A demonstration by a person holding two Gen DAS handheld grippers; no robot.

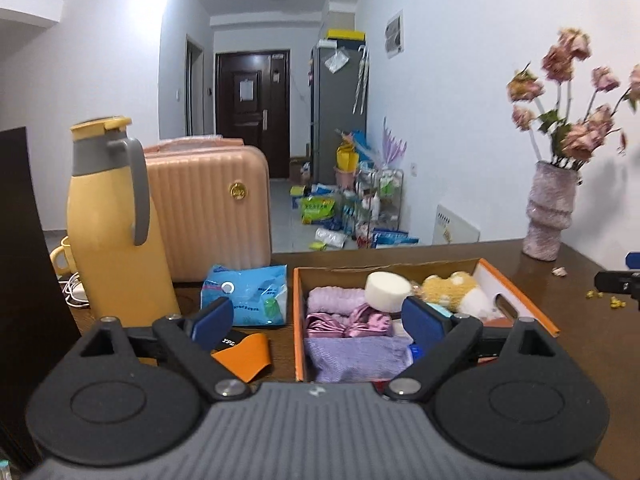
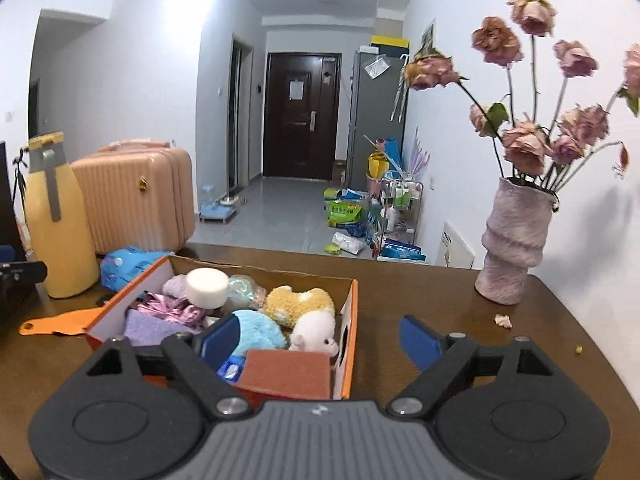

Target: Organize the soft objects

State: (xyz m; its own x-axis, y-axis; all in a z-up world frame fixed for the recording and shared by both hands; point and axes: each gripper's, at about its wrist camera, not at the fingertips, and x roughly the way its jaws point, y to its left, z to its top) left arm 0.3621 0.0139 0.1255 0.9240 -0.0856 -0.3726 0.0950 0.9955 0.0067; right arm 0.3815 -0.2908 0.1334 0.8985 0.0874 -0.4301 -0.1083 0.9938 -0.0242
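Observation:
An orange cardboard box point(image 1: 298, 320) point(image 2: 352, 320) on the brown table holds soft things: a white sponge cylinder point(image 1: 386, 290) point(image 2: 208, 286), a yellow-and-white plush dog point(image 1: 456, 290) point(image 2: 308, 312), a pink satin scrunchie point(image 1: 352, 322) point(image 2: 172, 308), purple cloths point(image 1: 356, 354) point(image 2: 148, 328), a light blue fuzzy item point(image 2: 256, 330) and a red-brown sponge point(image 2: 288, 374). My left gripper point(image 1: 316, 320) is open and empty above the box's near left corner. My right gripper point(image 2: 320, 340) is open and empty over the box's near right corner.
A yellow thermos point(image 1: 116, 220) point(image 2: 56, 220), a pink suitcase point(image 1: 212, 204) point(image 2: 132, 204) and a blue wipes pack point(image 1: 248, 294) point(image 2: 128, 264) stand left of the box. An orange strip point(image 1: 244, 354) point(image 2: 56, 324) lies beside it. A vase of dried roses point(image 1: 550, 216) point(image 2: 514, 240) stands at the right.

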